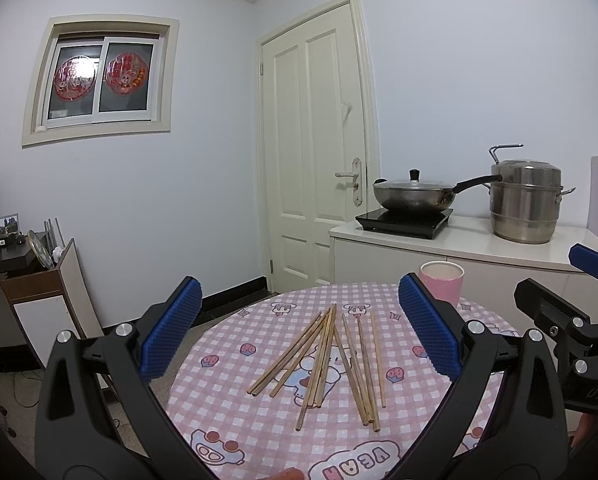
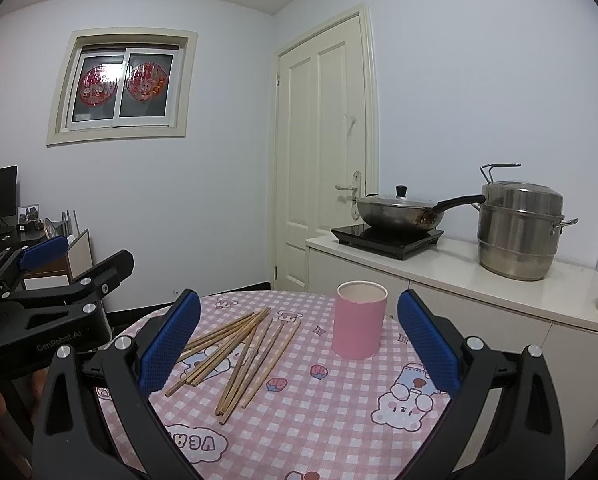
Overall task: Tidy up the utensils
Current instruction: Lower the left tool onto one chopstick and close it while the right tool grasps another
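A loose pile of wooden chopsticks [image 1: 331,364] lies on a round table [image 1: 235,432] covered with a pink checked cartoon cloth. In the left wrist view the sticks sit dead centre, fanning from a tight end at 12 o'clock down toward 6 o'clock, some crossing each other, one lying a little apart at the 3 o'clock side of the pile. The left gripper [image 1: 299,336] hangs above the table with its blue-padded fingers [image 1: 171,332] spread wide, the pile framed between them and nothing held. A pink cup [image 1: 443,282] stands upright at the far edge of the table, at 1 o'clock from the sticks, partly hidden behind the left gripper's right finger. The right gripper [image 2: 299,340] also stands wide open and empty above the table; in its view the cup [image 2: 359,320] is just right of centre between the fingers [image 2: 429,344], apart from both, and the chopsticks [image 2: 239,354] lie at 9 o'clock from the cup, near the left finger. Each gripper shows at the edge of the other's view, well apart. Behind the table at 2 o'clock a counter [image 2: 459,268] carries a black hob [image 2: 387,238] with a lidded wok [image 2: 399,210] on it and a steel steamer pot [image 2: 517,230] beside it. A cream door [image 2: 323,152] is at 12 o'clock and a window [image 2: 123,86] at 10 o'clock.
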Available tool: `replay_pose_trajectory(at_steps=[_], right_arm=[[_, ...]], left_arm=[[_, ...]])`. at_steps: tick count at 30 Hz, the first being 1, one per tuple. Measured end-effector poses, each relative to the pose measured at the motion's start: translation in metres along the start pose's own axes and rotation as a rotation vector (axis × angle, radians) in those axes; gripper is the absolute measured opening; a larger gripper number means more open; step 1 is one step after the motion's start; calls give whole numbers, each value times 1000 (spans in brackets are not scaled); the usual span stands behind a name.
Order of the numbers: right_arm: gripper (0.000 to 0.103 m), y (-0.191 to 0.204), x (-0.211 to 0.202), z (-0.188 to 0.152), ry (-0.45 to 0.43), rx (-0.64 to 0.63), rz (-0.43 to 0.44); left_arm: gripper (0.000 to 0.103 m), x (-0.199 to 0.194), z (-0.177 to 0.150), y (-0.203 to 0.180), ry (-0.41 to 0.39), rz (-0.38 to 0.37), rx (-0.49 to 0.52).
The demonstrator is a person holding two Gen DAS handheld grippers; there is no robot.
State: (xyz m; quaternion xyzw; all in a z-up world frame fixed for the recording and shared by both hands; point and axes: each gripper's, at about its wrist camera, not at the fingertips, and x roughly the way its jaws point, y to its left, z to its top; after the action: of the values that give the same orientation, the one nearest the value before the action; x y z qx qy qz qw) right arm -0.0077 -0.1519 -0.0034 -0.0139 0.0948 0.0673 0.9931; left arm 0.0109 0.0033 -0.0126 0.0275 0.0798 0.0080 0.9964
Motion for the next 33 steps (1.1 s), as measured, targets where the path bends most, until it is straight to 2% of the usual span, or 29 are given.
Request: replay_pose_trajectory(at_steps=[6,17,22,25,33], right_arm=[[95,-2,12,-4,16,15,12],[95,3,50,-19,110,1,37],[95,1,74,-25,171,14,56],[95,0,98,-33,255,17,64],[95,14,156,-54,391,-42,39]], left_arm=[[97,13,-4,1,33,-13,1],[97,48,-19,3,123,-18,24],[97,74,-29,12,207,-49,25],[97,96,-38,22,277,-76,16],[97,156,-64,51,457,-72,50]])
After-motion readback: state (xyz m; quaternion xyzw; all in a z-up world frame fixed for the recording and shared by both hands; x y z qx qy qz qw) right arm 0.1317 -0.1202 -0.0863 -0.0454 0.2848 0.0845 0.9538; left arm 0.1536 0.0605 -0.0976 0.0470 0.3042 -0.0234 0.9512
